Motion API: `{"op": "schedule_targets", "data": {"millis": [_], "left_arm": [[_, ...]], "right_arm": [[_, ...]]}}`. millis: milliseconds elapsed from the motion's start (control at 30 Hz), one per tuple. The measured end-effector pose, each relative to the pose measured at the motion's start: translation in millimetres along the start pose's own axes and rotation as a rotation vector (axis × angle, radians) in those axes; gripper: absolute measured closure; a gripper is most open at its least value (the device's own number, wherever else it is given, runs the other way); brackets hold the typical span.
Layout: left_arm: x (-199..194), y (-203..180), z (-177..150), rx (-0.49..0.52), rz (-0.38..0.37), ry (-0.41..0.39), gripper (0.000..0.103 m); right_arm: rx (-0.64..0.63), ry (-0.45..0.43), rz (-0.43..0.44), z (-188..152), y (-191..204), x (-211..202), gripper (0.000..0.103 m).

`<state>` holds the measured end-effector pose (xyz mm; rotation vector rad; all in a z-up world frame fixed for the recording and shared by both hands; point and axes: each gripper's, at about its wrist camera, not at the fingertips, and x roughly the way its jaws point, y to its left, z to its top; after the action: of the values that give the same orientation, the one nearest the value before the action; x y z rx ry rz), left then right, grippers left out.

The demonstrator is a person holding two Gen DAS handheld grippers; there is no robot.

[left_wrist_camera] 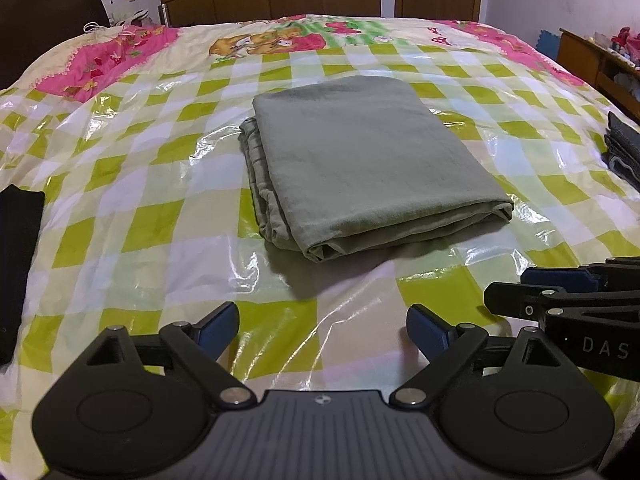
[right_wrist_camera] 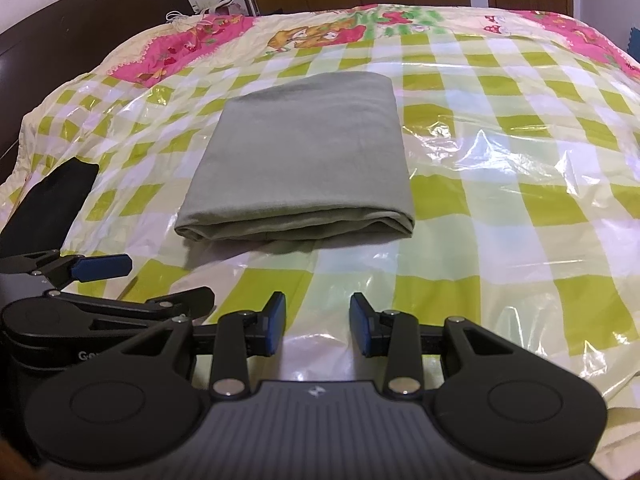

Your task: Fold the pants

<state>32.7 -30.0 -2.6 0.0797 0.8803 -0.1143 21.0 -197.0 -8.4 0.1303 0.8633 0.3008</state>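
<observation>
Left wrist view first: a wide bed (left_wrist_camera: 120,208) under a green-checked quilt and a sheet of clear plastic (left_wrist_camera: 224,264) fills the frame. On it, ahead of both sets of fingers and apart from them, lie the grey-green pants (left_wrist_camera: 360,168), folded into a thick rectangle with stacked layers at the near edge. Its long axis runs away from the fingers, slightly aslant in this view, while the right wrist view shows it nearly square-on. The left gripper (left_wrist_camera: 322,330) has its fingers spread wide with nothing between them. The right gripper (right_wrist_camera: 318,326) has fingers partly apart, also empty. The bundle lies a little right of the left fingers and a little left of the right ones, so neither looks clearly nearer. Folding looks essentially finished. A dark cloth (left_wrist_camera: 18,264) lies far left.
</observation>
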Motion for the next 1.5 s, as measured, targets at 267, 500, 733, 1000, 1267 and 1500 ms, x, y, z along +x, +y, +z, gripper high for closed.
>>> {"op": "schedule_targets", "data": {"millis": [267,500,733,1000,1267,1500], "left_arm": [[-1.6,0.3,-1.6,-0.013,-0.014,0.003,0.001],[-5.3,0.6,-3.2,-0.021,-0.010,0.000,0.000],[-7.3,-0.8,-4.3,-0.014,-0.009,0.000,0.000],[-7.8,0.0,-4.9,-0.020,-0.014,0.003,0.000],[-7.6,1.8,-5.7,-0.027,-0.016,0.002,0.000],[-7.5,2.2,-5.8,-0.029,-0.018,0.005,0.000]], "right_arm": [[-0.010,-0.003,-0.010,-1.0,1.7,-2.2,0.067],[-0.020,-0.004,-0.028,-2.9,2.9,-4.2,0.067],[-0.027,-0.001,-0.035,-4.2,3.4,-5.1,0.066],[-0.027,0.000,-0.036,-4.3,3.9,-5.3,0.066],[-0.034,0.004,-0.040,-7.3,5.1,-5.8,0.066],[-0.035,0.007,-0.043,-7.8,6.0,-5.9,0.066]]}}
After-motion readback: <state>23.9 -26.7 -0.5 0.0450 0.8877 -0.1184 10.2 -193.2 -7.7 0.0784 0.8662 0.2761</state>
